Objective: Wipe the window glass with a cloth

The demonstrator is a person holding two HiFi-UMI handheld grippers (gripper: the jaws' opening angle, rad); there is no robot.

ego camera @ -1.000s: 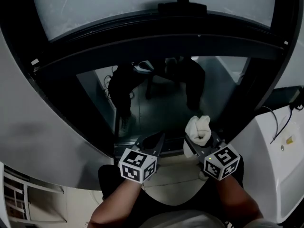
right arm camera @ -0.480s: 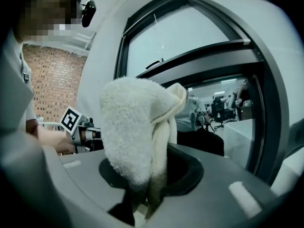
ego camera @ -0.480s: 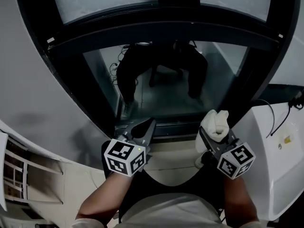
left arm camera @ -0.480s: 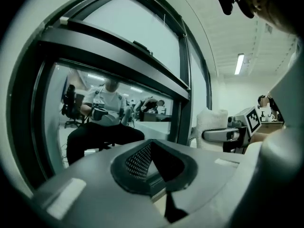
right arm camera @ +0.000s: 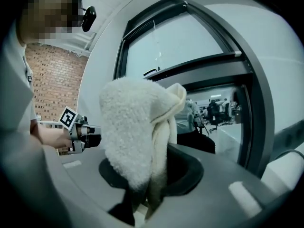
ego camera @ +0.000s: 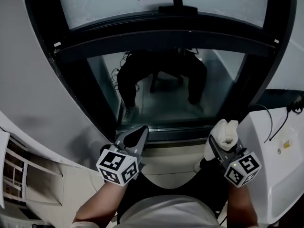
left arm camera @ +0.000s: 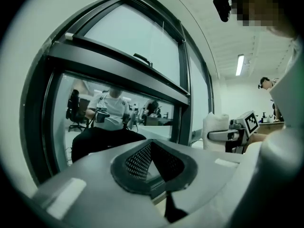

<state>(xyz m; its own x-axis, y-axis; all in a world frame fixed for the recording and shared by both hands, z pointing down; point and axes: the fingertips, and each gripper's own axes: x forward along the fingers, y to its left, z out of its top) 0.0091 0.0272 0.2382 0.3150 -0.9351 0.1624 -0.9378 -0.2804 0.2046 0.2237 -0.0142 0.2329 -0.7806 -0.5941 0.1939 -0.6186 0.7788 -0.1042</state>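
The white, fluffy cloth (right arm camera: 137, 137) is bunched into an upright wad, pinched at its lower end between the jaws of the right gripper (ego camera: 222, 142). It is held near the lower right corner of the clear, dark-framed window glass (ego camera: 166, 96).

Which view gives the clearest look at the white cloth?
The right gripper view: the cloth fills its centre, clamped in the right gripper. The head view shows it small, from above; the left gripper view shows it small and side-on at the right.

Dim, fisheye-warped edges, dark vignetted corners
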